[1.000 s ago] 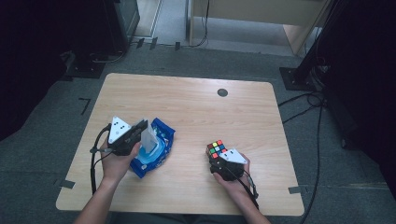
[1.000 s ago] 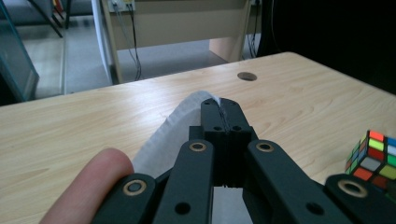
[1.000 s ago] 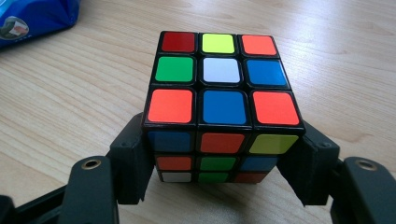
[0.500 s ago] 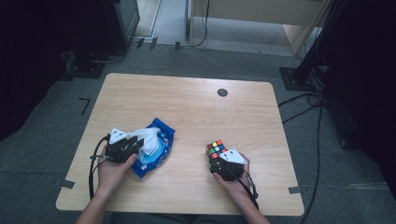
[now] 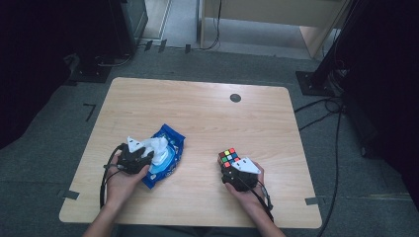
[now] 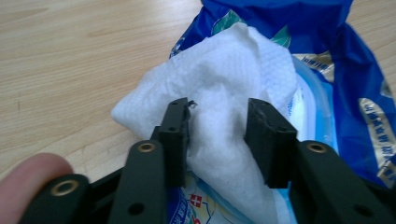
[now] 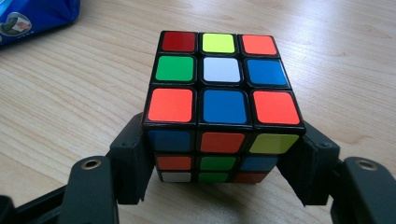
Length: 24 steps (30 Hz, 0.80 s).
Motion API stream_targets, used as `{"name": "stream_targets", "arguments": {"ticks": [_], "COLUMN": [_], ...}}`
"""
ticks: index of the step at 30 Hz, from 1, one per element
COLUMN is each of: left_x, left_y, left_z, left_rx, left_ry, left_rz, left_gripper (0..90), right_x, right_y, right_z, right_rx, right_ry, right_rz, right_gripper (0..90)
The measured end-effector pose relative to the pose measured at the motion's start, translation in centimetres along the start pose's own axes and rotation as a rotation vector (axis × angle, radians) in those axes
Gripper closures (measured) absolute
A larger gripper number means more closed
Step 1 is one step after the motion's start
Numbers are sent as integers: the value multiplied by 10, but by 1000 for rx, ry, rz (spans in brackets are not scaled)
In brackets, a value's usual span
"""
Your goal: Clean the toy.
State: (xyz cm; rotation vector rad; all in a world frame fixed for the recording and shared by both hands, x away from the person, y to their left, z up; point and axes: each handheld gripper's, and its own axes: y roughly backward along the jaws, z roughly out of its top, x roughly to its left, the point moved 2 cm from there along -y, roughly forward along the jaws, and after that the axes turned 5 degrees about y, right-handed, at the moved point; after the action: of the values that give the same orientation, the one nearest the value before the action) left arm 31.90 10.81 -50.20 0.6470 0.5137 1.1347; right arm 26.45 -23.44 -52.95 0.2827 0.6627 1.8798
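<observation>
Two grippers work the wooden table [image 5: 207, 113]. Left gripper [image 6: 218, 140], jaws apart, straddles a white wet wipe [image 6: 219, 79] protruding from its blue pack [image 6: 355, 70]; right gripper [image 7: 219, 161] is clamped on a scrambled Rubik's cube [image 7: 219, 88] resting on the tabletop.

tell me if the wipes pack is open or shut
Open. In the left gripper view the blue wipes pack has a white wipe sticking out of it, between the left gripper jaws.
</observation>
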Motion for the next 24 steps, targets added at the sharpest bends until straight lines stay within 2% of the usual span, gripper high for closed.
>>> {"name": "stream_targets", "arguments": {"ticks": [4,5,8,10,13,17,19,22,23,24], "left_x": [2,2,5,6,9,2,-3,-14,-19,-24], "left_y": [3,4,13,21,32,48,54,61,63,64], "left_z": [1,1,5,9,15,23,27,35,37,38], "left_rx": [-22,-33,-105,-147,-215,-284,-302,-326,-329,-332], "left_ry": [-1,6,51,60,94,69,60,36,30,20], "left_rz": [-18,-30,-47,-63,-103,-146,-164,-214,-230,-255], "left_gripper": [745,831,867,869,877,877,877,877,877,876], "right_x": [3,4,5,4,2,1,2,11,11,18], "right_y": [0,0,-1,-2,-3,-2,-1,4,4,6], "right_z": [0,0,1,2,4,6,8,19,19,26], "right_rx": [-12,-12,-16,-23,-25,-40,-50,-85,-85,-102], "right_ry": [27,35,44,41,18,18,22,58,58,83], "right_rz": [-21,-24,-33,-33,-10,7,26,66,66,98], "right_gripper": [320,316,311,310,341,346,346,346,346,347]}}
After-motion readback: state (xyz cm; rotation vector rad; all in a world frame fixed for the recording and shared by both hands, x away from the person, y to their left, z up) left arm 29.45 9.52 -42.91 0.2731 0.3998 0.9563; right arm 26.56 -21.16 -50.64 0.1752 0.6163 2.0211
